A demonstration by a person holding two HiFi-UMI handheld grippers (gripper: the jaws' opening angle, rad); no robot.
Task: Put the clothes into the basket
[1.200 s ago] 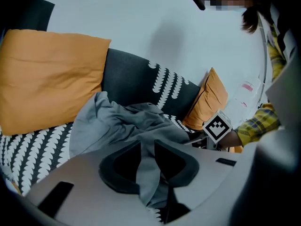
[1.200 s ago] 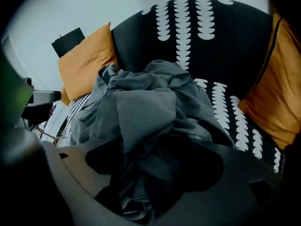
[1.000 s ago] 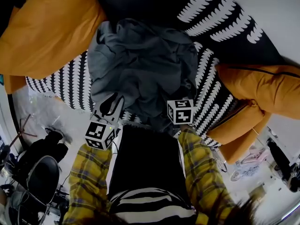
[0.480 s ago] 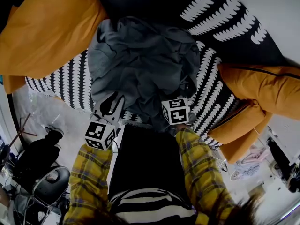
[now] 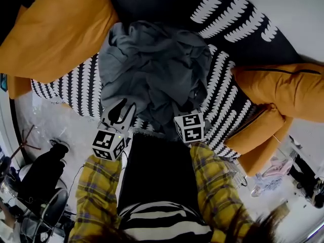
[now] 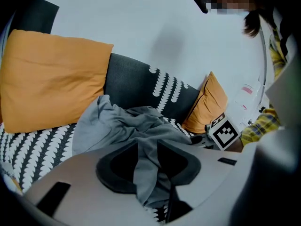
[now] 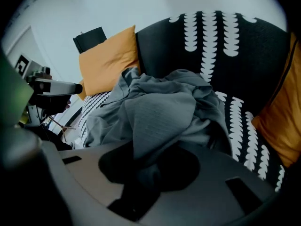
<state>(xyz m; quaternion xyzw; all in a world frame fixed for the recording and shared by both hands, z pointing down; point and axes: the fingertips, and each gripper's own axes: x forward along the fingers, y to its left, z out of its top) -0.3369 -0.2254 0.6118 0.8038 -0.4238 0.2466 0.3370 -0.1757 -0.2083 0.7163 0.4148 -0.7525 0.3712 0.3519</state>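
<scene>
Grey clothes (image 5: pixel 152 70) heaped lengthwise from sofa (image 5: pixel 76 87) back to front edge

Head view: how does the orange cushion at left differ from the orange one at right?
The plump orange fabric cushion at left shows a smooth face and meets the crumpled grey garment; the orange fabric cushion at right shows a dark zip line and lies apart from it. Both rest on the black-and-white patterned sofa.
</scene>
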